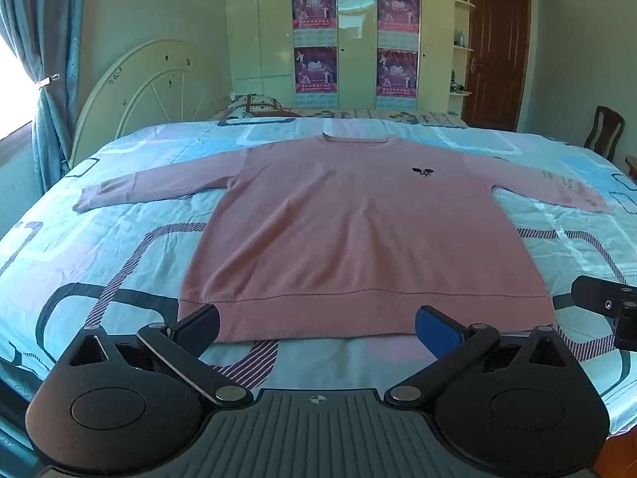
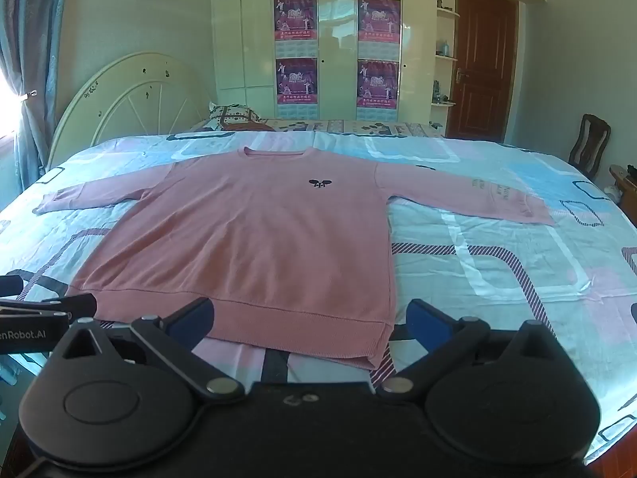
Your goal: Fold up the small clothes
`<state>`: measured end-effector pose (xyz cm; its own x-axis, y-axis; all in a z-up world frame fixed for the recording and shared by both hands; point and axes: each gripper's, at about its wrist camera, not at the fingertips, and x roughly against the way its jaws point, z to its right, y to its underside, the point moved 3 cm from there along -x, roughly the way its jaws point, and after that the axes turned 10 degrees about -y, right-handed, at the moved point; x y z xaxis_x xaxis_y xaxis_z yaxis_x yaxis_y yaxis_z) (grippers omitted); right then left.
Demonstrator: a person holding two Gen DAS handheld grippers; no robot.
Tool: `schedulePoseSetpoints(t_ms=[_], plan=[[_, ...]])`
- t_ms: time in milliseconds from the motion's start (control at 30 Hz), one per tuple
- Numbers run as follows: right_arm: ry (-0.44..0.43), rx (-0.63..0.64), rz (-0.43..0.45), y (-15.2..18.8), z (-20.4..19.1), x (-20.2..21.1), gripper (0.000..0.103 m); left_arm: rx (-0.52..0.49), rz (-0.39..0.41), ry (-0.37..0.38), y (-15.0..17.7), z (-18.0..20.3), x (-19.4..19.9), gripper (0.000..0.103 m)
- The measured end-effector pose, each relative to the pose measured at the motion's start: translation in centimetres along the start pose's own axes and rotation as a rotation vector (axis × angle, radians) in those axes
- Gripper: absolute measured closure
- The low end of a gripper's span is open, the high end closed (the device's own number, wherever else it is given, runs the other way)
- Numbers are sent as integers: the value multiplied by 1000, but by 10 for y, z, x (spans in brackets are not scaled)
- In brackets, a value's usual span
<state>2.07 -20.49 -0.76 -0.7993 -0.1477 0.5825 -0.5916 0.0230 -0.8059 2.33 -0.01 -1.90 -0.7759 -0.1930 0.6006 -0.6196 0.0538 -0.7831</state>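
A pink long-sleeved sweater (image 1: pixel 350 231) (image 2: pixel 254 239) lies flat and face up on the bed, sleeves spread to both sides, hem toward me, a small dark emblem on its chest. My left gripper (image 1: pixel 318 324) hovers open just short of the hem's middle, nothing between its fingers. My right gripper (image 2: pixel 308 318) is open too, near the hem's right corner, and holds nothing. Part of the right gripper (image 1: pixel 605 302) shows at the right edge of the left wrist view. The left gripper (image 2: pixel 47 310) shows at the left edge of the right wrist view.
The bed (image 1: pixel 119 247) has a light blue and pink patterned sheet and a white round headboard (image 1: pixel 151 87) at left. Pillows (image 1: pixel 254 105) lie at the far side. A wardrobe with posters (image 1: pixel 338 40), a brown door (image 1: pixel 497 59) and a wooden chair (image 1: pixel 603 127) stand beyond.
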Motion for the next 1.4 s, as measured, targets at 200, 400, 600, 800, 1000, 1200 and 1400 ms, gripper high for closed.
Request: schedulePoseSetpoints(t_ms=[200,400,600,800,1000,1200,1400], plan=[[4,5,5,0,0,0,0,2,-9,-1,0,-1,-2,0],[6,7,7,0,-4,2,0,10,-5,0,2,-3,-3,0],[3,7,6,1,-2,0,0,13,-6,0,1,-4,2,0],[5,9,8,2,-2,2,0,12,-7,-3,1,-4,2,0],[4,9,8,3,-2,4,0,15,-6,-5,2,-5,2,0],[1,16,10,0,-5,4,0,15,-3,-8,2,-7,3,0],[0,17,8,0,-5,3,0,16,-2,-10,2,-8,3,0]])
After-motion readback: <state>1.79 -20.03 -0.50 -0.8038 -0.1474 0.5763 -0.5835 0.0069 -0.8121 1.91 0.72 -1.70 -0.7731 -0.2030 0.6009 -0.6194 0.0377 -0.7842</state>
